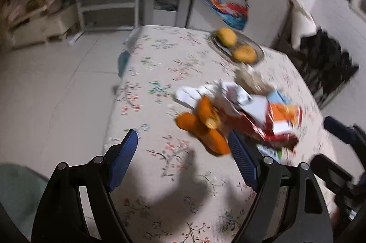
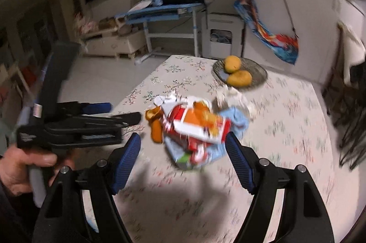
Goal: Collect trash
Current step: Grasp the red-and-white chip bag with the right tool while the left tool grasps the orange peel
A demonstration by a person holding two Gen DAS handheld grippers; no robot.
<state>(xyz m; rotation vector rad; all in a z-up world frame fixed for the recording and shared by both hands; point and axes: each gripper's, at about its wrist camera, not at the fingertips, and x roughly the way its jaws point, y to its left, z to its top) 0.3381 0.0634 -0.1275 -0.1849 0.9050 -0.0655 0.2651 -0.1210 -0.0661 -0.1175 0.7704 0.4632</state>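
Your target is the trash pile (image 2: 196, 126), a loose heap of red-and-white wrappers, pale blue paper and orange peel sitting at the centre of the right wrist frame, on the floral tablecloth (image 2: 286, 119). Judge it light, crinkly and slippery: foil wrappers will slide and the peel (image 1: 201, 126) may drop away, so pinch where several layers overlap in the middle of the heap rather than a stray edge. Your right gripper (image 2: 183, 151) has its blue pads spread apart, empty, with the pile just beyond them. Your left gripper (image 1: 183, 156) is likewise spread and empty, the heap at its right pad. Further back, upper right of centre, a plate of fruit (image 2: 240, 71) is not trash; leave it.
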